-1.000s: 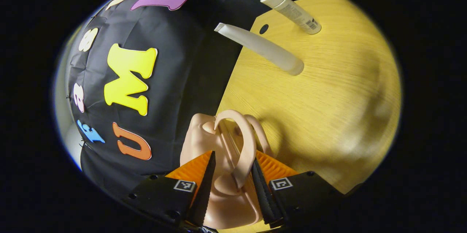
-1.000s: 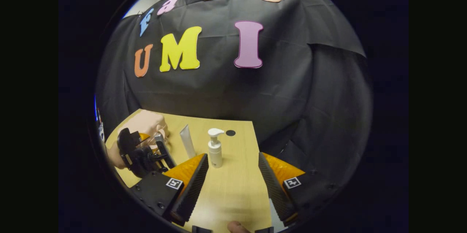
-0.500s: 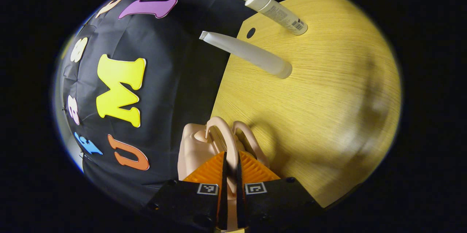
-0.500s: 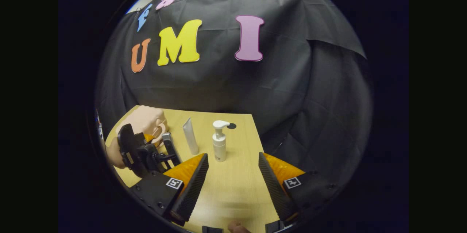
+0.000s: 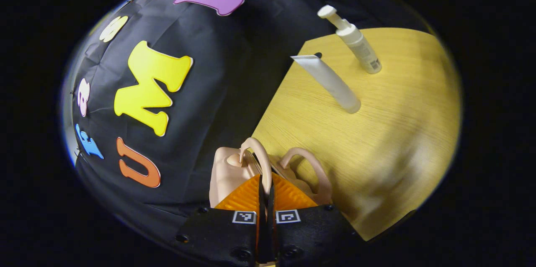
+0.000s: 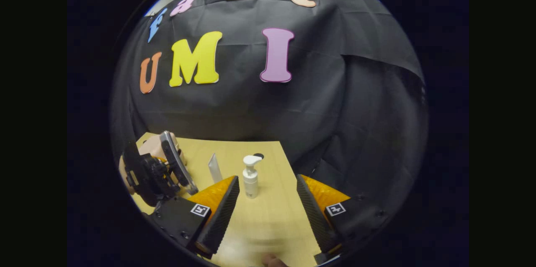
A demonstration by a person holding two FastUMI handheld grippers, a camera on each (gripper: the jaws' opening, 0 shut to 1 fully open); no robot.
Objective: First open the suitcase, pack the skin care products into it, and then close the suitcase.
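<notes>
**Inspector:** At the bottom centre of the left gripper view, the left gripper (image 5: 265,191) has its fingers pressed together on one handle (image 5: 258,156) of the suitcase (image 5: 228,170). No gap shows beside the strap between them.

**Clerk:** And the second handle?

**Inspector:** The other handle (image 5: 307,166) stands free, just right of the pinched one. The two have parted, so I judge the case is being opened; its inside is hidden.

**Clerk:** Which way does the case lie from that gripper?

**Inspector:** Straight ahead, at the fingertips, on the table (image 5: 377,133) edge by the wall. The pinched handle arches along the gripper's line of sight, so lifting it should raise that half.

**Clerk:** The right gripper?

**Inspector:** At the bottom of the right gripper view, the right gripper (image 6: 268,206) is spread wide, holding nothing, above bare table.

**Clerk:** The products?

**Inspector:** Farther off. In that view, the pump bottle (image 6: 251,177) stands upright just beyond the fingertips, toward the left finger. The tube (image 6: 215,167) stands upright left of it. Farther left again is the left gripper at the case.

**Clerk:** Which hand is nearer the products?

**Inspector:** The right, and it is free. Both have their long axis vertical, so I judge a level grip across the body suits either. The bottle is narrow and could tip.
</notes>
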